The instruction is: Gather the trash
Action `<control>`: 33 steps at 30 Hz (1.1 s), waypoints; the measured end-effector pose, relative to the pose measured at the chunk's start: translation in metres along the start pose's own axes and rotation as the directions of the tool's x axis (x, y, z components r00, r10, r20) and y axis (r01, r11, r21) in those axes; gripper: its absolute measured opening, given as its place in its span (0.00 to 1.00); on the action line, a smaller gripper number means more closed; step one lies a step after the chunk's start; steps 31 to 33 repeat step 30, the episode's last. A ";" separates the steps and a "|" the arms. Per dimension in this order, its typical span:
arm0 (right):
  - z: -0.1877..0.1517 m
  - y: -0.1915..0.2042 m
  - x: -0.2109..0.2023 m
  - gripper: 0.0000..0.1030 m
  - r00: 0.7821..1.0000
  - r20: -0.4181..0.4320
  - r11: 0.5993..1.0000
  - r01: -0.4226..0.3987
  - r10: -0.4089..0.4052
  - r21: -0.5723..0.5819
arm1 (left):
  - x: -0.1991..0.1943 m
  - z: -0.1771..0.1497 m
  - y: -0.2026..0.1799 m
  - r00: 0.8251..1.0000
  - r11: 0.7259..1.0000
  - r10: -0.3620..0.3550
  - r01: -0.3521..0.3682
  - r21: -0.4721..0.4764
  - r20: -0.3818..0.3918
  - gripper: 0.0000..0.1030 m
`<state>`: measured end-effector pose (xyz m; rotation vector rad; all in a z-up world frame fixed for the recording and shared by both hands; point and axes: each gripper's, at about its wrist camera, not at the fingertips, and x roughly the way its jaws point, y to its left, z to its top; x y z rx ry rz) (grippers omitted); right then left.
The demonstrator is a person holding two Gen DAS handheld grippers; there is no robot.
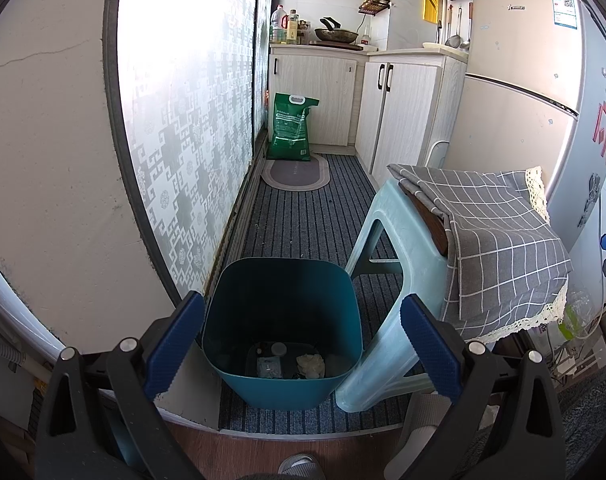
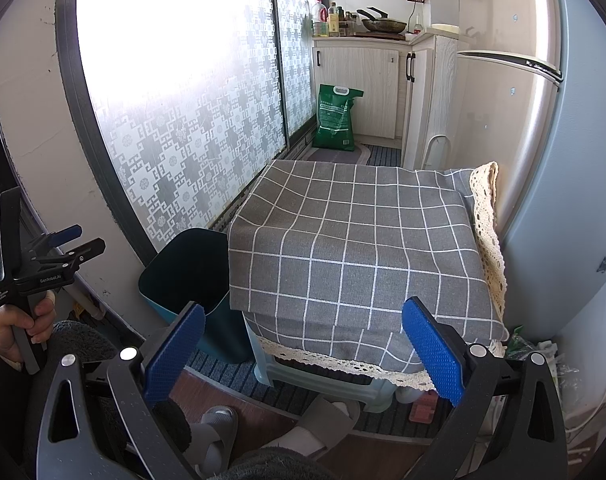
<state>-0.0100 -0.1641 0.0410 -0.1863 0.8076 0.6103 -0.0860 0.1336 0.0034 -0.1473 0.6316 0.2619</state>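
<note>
Left wrist view looks down into a teal bin [image 1: 281,320] standing on a striped carpet [image 1: 303,216], with the left gripper [image 1: 299,344] held above it, its blue-padded fingers [image 1: 175,344] spread wide and holding nothing. At the bottom of the bin lie a crumpled pale wad of paper [image 1: 311,365], a small flat packet [image 1: 269,367] and a few dim scraps that are too dark to tell apart. Just right of the bin, touching or nearly touching its rim, stands a pale green plastic stool [image 1: 387,240] draped with a grey checked cloth [image 1: 491,232] edged in cream lace. Farther back a green sack [image 1: 290,126] leans against white cabinets [image 1: 399,108], and a fridge [image 1: 519,92] stands on the right. From the right wrist view the right gripper [image 2: 303,352] hangs over the near edge of the cloth-covered stool, its fingers likewise wide apart and empty; the cloth top is bare. The bin shows at the left of the stool, beside the patterned sliding door [image 2: 191,132]. At the far left a hand [image 2: 19,324] grips the handle of the other gripper. Slippered feet [image 2: 219,428] show at the lower edge.
</note>
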 end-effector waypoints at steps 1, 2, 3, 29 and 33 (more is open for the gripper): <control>0.000 0.000 0.000 0.97 1.000 0.000 1.000 0.000 0.000 0.000 | 0.000 0.000 0.000 1.000 1.000 0.000 0.000 0.001 0.000 0.97; 0.000 0.000 0.000 0.97 1.000 0.000 1.000 0.000 0.000 0.000 | 0.000 0.000 0.000 1.000 1.000 0.000 0.000 0.001 0.000 0.97; 0.000 0.000 0.000 0.97 1.000 0.000 1.000 0.000 0.000 0.001 | 0.000 0.000 0.000 1.000 1.000 0.000 0.000 0.000 0.000 0.97; 0.001 0.000 -0.001 0.97 1.000 -0.001 1.000 0.000 0.000 0.000 | 0.002 -0.001 0.001 1.000 1.000 -0.002 0.002 0.001 -0.010 0.97; 0.001 0.000 -0.001 0.97 1.000 -0.001 1.000 0.001 -0.001 0.000 | 0.003 -0.001 0.002 1.000 1.000 -0.004 0.004 0.001 -0.011 0.97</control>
